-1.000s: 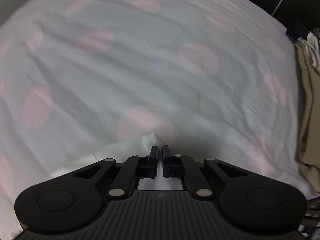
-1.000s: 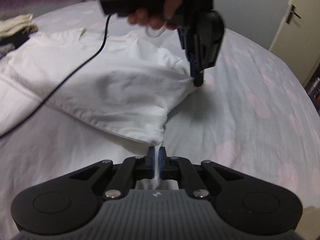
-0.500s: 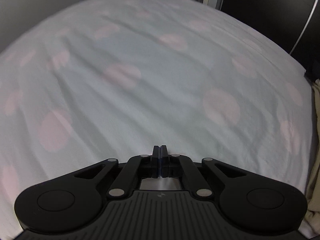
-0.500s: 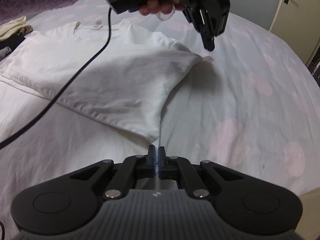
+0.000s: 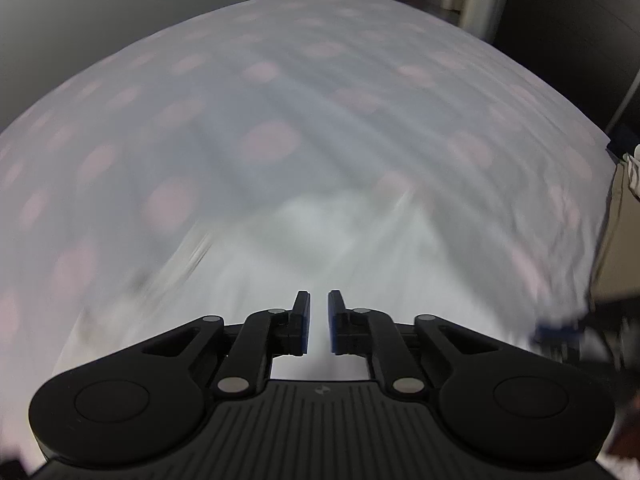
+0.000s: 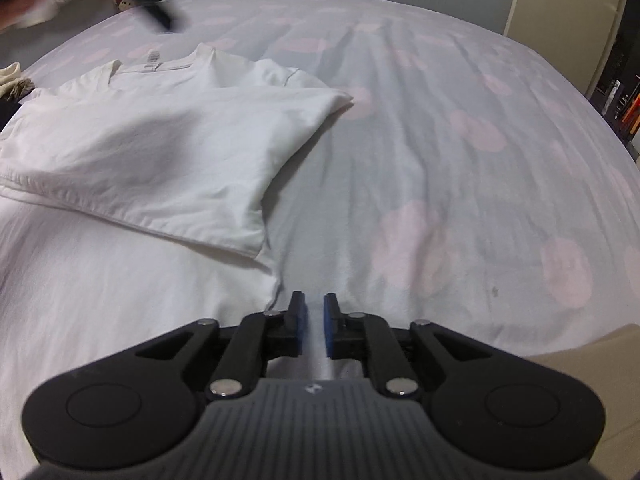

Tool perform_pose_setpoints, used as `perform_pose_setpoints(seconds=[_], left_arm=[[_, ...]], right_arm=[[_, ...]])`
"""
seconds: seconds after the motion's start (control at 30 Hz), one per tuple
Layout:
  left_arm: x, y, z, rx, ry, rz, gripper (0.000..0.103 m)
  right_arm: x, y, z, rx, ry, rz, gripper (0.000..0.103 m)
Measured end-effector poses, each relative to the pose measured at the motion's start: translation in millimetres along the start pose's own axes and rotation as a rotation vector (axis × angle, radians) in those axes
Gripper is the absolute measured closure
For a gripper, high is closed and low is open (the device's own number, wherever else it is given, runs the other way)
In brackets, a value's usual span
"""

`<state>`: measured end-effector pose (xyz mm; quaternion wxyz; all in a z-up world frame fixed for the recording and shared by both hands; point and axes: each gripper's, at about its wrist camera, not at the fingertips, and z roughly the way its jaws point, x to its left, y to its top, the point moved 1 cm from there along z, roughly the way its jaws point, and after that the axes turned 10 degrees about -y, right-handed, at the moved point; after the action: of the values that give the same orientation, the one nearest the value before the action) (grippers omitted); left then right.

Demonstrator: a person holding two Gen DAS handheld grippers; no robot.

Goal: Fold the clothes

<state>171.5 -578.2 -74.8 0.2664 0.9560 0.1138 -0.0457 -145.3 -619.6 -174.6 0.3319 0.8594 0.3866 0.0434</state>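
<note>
Both grippers, left gripper and right gripper, had jaws just opening, slightly parted, nothing between. White t-shirt lay ahead-left of right fingers, one side folded over; more folds left, I'd guess. Beyond: pink-dotted bedsheet, then door.
</note>
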Motion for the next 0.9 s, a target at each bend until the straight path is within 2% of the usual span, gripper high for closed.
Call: perform_pose_setpoints(seconds=[0.2, 0.27, 0.37, 0.53, 0.63, 0.9], left_arm=[[46.0, -116.8, -101.1, -0.039, 0.105, -0.191, 0.089], [56.6, -151.7, -126.5, -0.060, 0.137, -0.255, 0.089], [67.0, -200.1, -158.2, -0.097, 0.163, -0.342, 0.088], [61.1, -269.1, -189.6, -0.113, 0.219, -0.403, 0.083], [48.3, -305.0, -197.7, -0.102, 0.224, -0.413, 0.079], [-7.7, -371.3, -201.5, -0.097, 0.252, -0.399, 0.073]], right_arm=[[5.5, -2.3, -3.8, 0.008, -0.017, 0.002, 0.088], [11.9, -3.1, -5.0, 0.008, -0.027, -0.020, 0.084], [17.6, -6.0, -4.9, 0.014, -0.050, -0.029, 0.084], [23.7, -4.1, -14.4, 0.023, -0.093, -0.026, 0.078], [31.9, -5.4, -36.3, 0.010, -0.055, -0.032, 0.071], [55.3, -18.3, -100.7, -0.001, 0.047, -0.078, 0.064]])
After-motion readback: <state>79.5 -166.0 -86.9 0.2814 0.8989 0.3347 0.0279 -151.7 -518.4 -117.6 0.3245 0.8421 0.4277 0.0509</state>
